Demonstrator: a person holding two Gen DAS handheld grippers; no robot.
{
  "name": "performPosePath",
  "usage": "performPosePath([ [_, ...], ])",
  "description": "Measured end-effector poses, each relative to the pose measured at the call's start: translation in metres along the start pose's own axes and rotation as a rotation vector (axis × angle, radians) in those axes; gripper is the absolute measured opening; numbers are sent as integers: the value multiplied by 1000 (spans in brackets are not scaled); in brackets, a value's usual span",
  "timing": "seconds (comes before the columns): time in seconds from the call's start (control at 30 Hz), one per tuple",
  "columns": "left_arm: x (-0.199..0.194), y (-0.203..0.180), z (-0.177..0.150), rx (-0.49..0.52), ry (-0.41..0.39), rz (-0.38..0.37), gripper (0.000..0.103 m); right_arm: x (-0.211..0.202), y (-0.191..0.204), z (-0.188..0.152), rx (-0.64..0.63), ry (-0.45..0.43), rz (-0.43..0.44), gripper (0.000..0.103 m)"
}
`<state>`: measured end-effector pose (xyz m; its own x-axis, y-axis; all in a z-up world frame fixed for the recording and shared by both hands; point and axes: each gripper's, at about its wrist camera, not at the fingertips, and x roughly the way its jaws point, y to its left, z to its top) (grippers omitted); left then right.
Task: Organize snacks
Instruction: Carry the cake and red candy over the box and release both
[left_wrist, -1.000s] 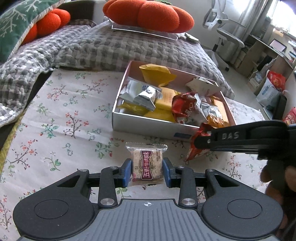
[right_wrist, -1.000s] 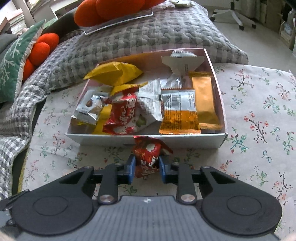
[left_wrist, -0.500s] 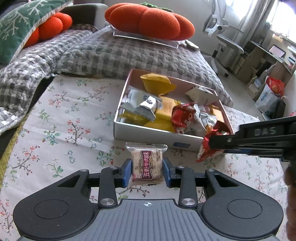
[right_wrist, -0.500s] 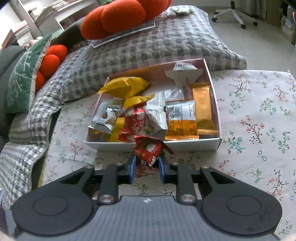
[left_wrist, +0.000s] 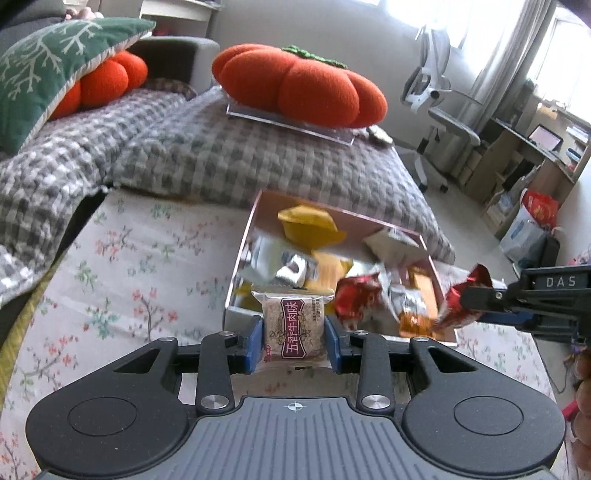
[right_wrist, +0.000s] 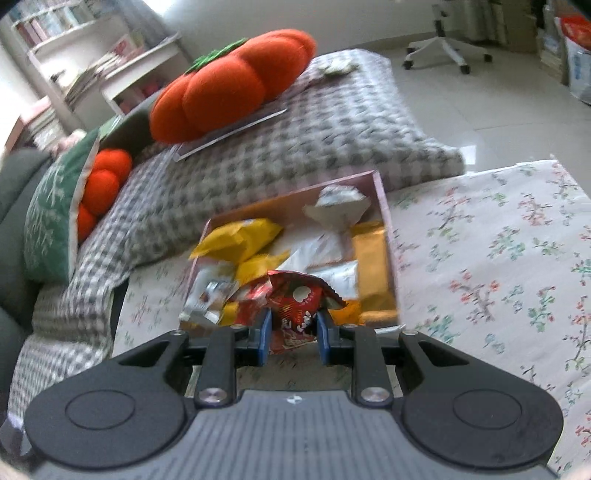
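Both grippers loaded. Left gripper (left_wrist: 294, 343) has its blue pads clamped on the side edges of a clear-wrapped beef jerky cake packet (left_wrist: 294, 326), maroon label facing the camera, long axis upright along the fingers. Right gripper (right_wrist: 293, 334) pinches a crumpled red snack packet (right_wrist: 298, 306) low down, so most of the foil flares above the pads.

Snack box (left_wrist: 236, 280) is the open white-walled carton on the floral tablecloth (left_wrist: 122, 280), already crowded: yellow pouch (left_wrist: 308, 225) at the back, silver and orange wrappers mid-box.

Key relation: from the left fingers the box lies at 12 o'clock, near wall just past the packet's top edge. In the left wrist view the right gripper comes in from 3 o'clock, red packet hanging near the box's near right corner. In its own view the red packet overlaps the box's front half. Right hand looks nearer a drop; whether it has cleared the wall, can't tell.

Likely next: carry each packet over the wall, release into a gap. Free floor looks scarce.
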<state>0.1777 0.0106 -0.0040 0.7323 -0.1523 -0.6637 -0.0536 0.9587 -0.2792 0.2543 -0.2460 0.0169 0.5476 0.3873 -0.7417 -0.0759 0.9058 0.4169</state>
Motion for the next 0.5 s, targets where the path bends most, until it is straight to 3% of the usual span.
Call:
performPosePath([
  [0.2, 16, -10, 5, 33, -2, -10, 32, 5, -23, 8, 72, -15, -12, 23],
  [0.5, 39, -18, 18, 80, -39, -54, 32, 20, -25, 10, 86, -13, 2, 23],
])
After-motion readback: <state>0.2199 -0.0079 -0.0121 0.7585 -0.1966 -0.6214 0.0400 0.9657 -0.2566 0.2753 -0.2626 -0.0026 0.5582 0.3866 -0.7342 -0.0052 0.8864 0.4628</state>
